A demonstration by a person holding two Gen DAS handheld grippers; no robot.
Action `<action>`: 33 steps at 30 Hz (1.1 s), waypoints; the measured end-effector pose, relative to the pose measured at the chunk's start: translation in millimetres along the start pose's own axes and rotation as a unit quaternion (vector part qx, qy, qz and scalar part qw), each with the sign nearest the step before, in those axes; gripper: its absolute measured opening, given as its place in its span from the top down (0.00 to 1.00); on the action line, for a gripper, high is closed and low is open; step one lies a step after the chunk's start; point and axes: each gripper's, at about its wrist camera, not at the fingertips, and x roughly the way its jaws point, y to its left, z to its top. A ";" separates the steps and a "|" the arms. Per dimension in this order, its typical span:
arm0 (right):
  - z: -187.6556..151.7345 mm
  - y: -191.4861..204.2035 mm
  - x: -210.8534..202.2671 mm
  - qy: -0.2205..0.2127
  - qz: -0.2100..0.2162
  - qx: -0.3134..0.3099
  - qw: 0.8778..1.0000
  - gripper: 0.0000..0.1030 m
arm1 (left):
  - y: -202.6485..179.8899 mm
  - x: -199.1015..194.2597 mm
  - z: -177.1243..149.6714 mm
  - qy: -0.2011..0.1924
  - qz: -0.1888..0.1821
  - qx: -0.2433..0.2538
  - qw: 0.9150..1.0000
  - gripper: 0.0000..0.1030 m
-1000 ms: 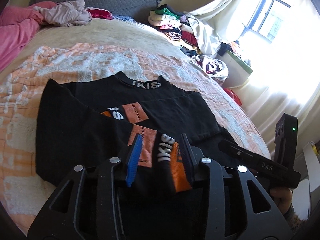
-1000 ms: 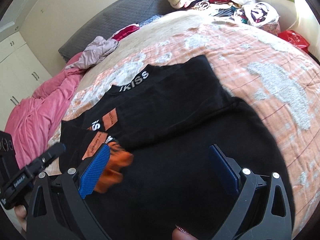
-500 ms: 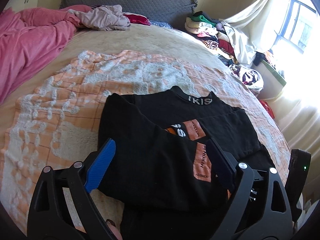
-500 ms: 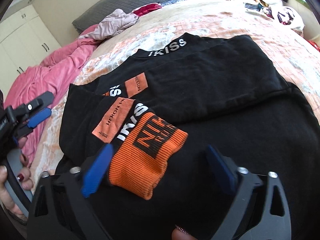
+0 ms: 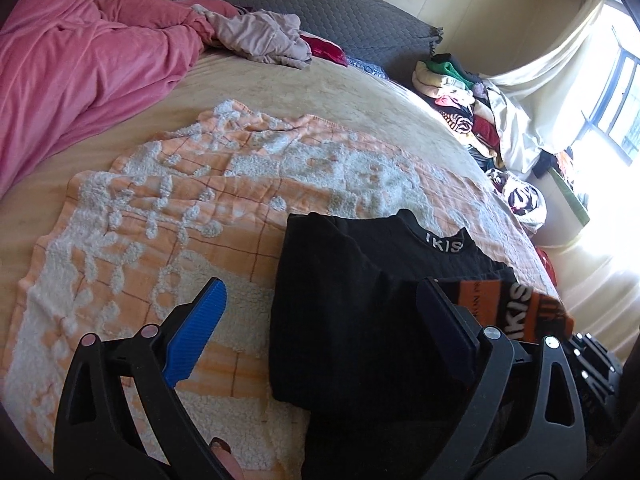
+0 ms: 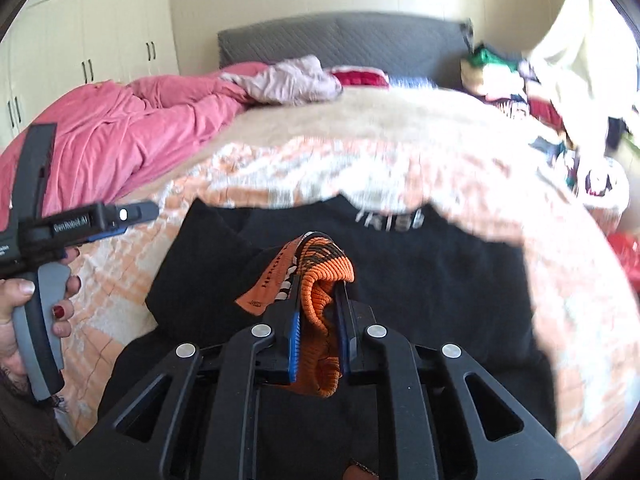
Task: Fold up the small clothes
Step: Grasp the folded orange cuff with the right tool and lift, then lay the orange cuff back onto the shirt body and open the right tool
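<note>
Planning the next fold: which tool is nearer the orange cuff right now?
Right. The right tool is closing on the orange cuff, cuff between its pads. The left tool hangs open off to the cuff's left, not touching it.

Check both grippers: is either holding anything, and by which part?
The right gripper is closing on the black sweater's orange ribbed cuff, pinched between its fingers. The left gripper holds nothing.

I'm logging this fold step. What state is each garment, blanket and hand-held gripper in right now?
black sweater: lying flat on the blanket, partly folded.
orange cuff: lifted, pinched between pads.
right hand-held gripper: closing on the orange cuff.
left hand-held gripper: open, holding nothing.
orange blanket: spread out.
pink duvet: rumpled.
</note>
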 end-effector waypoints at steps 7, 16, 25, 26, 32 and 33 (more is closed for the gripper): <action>33.3 -28.6 -9.9 -0.033 -0.056 -0.030 0.997 0.88 | 6.2 -1.5 3.2 -0.004 -0.001 -0.014 1.000 0.14; 20.1 -75.7 2.8 -0.012 -0.111 -0.018 0.994 0.88 | -7.0 12.4 -1.1 0.005 -0.010 -0.005 1.000 0.14; -7.7 -94.0 20.2 0.025 -0.126 -0.006 0.992 0.88 | -38.3 40.8 -10.8 0.012 -0.009 0.043 0.999 0.23; -9.6 -95.5 21.4 0.028 -0.128 -0.006 0.991 0.88 | -39.2 45.3 -11.4 0.015 -0.007 0.047 0.999 0.24; -18.5 -102.8 26.6 0.043 -0.134 -0.002 0.990 0.88 | -53.8 63.0 -15.2 0.032 -0.014 0.078 0.996 0.32; -19.5 -104.2 27.7 0.046 -0.135 -0.001 0.990 0.87 | -58.2 64.8 -16.3 0.034 -0.018 0.085 0.996 0.32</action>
